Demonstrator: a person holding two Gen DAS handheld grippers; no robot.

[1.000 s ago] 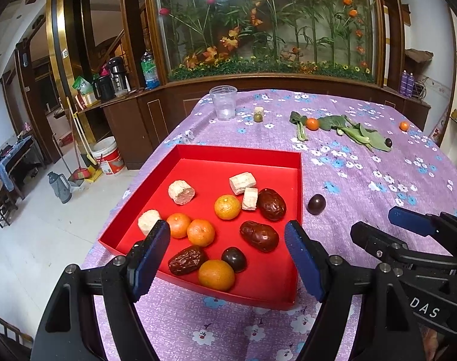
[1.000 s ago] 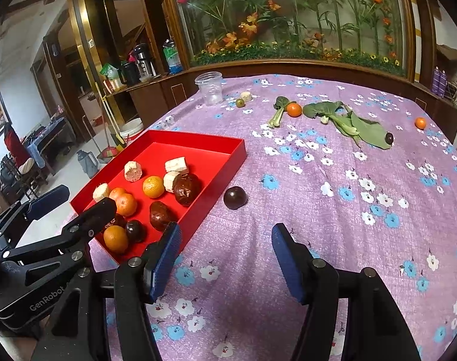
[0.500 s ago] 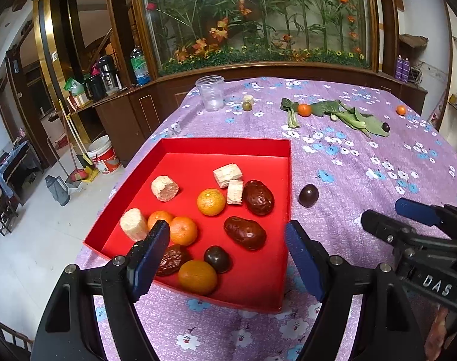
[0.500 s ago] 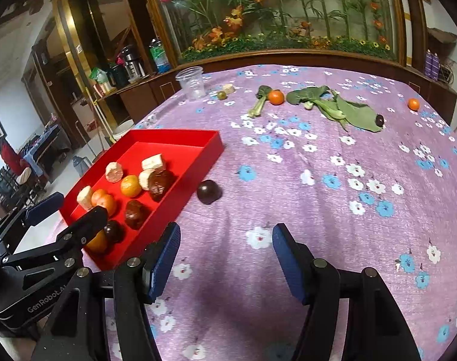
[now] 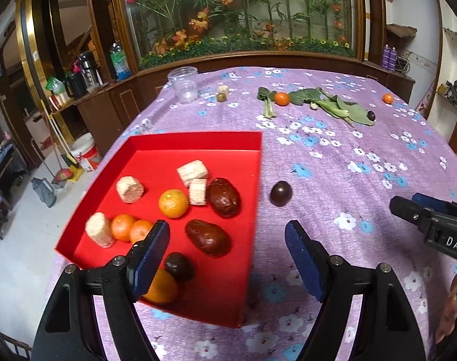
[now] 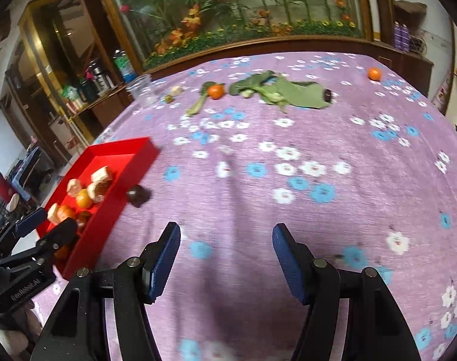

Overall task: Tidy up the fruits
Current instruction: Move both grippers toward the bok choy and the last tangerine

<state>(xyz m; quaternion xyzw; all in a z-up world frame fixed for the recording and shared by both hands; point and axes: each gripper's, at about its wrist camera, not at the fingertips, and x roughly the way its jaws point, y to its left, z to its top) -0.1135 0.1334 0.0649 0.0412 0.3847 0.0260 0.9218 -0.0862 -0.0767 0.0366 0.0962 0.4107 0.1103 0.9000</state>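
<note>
Fruit fills our red tray (image 5: 198,143): oranges, wrinkled dates; one dark round fruit (image 5: 280,193), perhaps a plum, sits just beside it on the cloth. Our left gripper (image 5: 226,245) and right gripper (image 6: 223,251) both gape, holding nothing.

Left finger (image 5: 151,252) partly hid one orange (image 5: 160,287) in the red tray (image 5: 198,138). Right-wrist view was motion-blurred; the dark fruit (image 6: 137,195) beside the tray stayed indistinct. Frame edges cropped both gripper bodies.

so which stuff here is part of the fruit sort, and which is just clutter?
Job:
red tray
dark round fruit beside the tray
two oranges at the far end

Clutter:
plastic cup
green leaves
</note>
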